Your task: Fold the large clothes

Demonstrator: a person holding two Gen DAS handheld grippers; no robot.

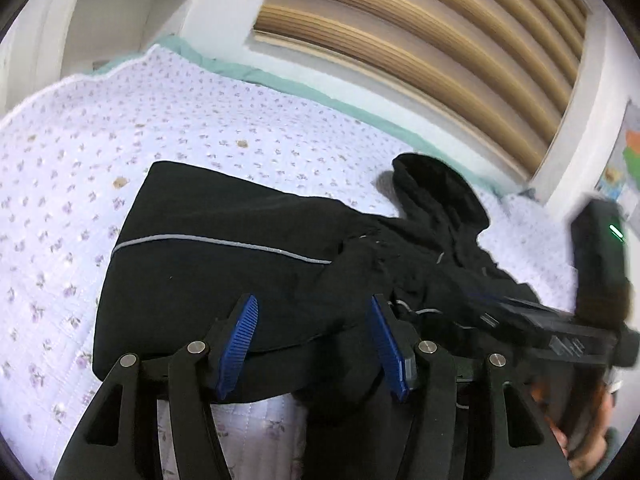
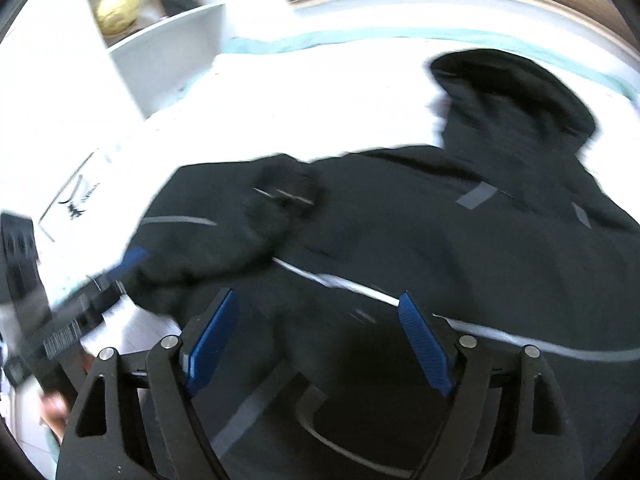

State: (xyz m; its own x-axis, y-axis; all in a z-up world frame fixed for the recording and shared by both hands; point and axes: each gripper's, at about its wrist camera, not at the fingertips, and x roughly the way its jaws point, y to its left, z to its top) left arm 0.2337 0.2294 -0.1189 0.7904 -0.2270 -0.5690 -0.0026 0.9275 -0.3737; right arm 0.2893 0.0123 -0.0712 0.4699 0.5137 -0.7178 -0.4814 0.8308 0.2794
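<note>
- Black jacket lies on the bed, spread over a pale quilt with small purple flowers, its body part-folded into a flat slab.
- A thin grey stripe runs across that slab; the hood sits bunched at the far right end, towards the slatted headboard.
- Left gripper hovers over the jacket's near edge, blue fingers standing apart with cloth seen behind the gap but nothing pinched — empty.
- Right gripper is over the jacket too, its fingers spread wide, nothing clamped; dark fabric fills the view below them.
- In the right wrist view a rounded sleeve end lies folded across the jacket's body, and a light stripe crosses under the gap.
- Each camera catches the other gripper at its edge, blurred.
- A white shelf stands beyond the bed with a yellowish round thing on it.
</note>
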